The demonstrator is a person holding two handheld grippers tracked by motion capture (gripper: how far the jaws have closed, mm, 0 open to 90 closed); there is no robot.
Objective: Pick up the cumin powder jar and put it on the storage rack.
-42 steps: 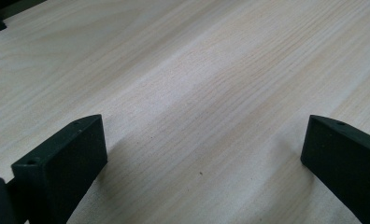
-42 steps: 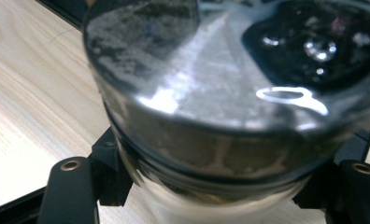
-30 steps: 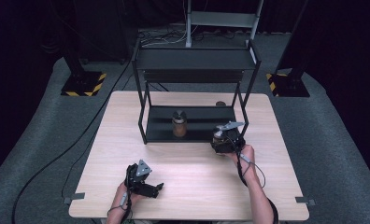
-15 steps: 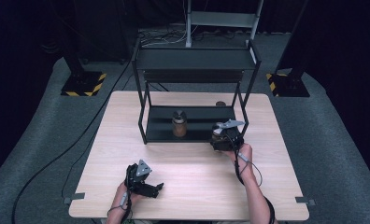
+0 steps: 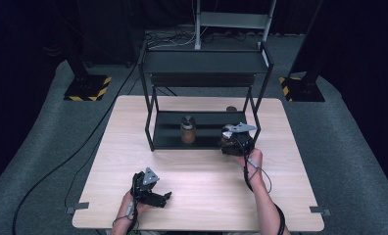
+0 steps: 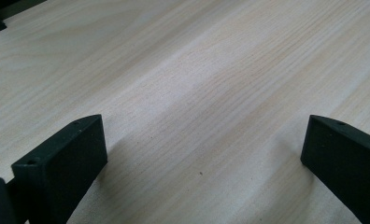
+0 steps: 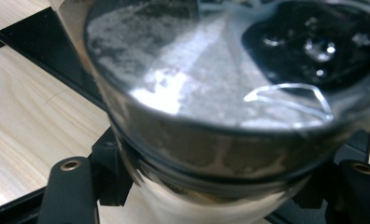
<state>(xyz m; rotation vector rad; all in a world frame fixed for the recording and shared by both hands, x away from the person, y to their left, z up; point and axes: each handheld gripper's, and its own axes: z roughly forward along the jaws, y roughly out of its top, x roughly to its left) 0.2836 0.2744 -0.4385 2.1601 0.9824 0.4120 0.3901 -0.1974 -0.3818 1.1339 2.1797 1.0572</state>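
In the right gripper view a glass jar (image 7: pixel 220 93) with a dark, shiny top sits very close between the two black jaws, which press on its sides. My right gripper (image 5: pixel 229 141) is at the front right of the black shelf rack (image 5: pixel 204 62), level with the bottom shelf and shut on the jar. A second jar (image 5: pixel 188 129) with brown contents stands upright on the bottom shelf, to the left of that gripper. My left gripper (image 5: pixel 165 197) lies low over the table near its front edge. Its jaws stand wide open over bare wood (image 6: pixel 204 135).
The light wooden table (image 5: pixel 197 171) carries the rack at its back half. A small brown object (image 5: pixel 230 108) sits behind the rack's right side. Cables trail over the grey floor to the left, and stands with yellow-black bases (image 5: pixel 86 88) flank the table.
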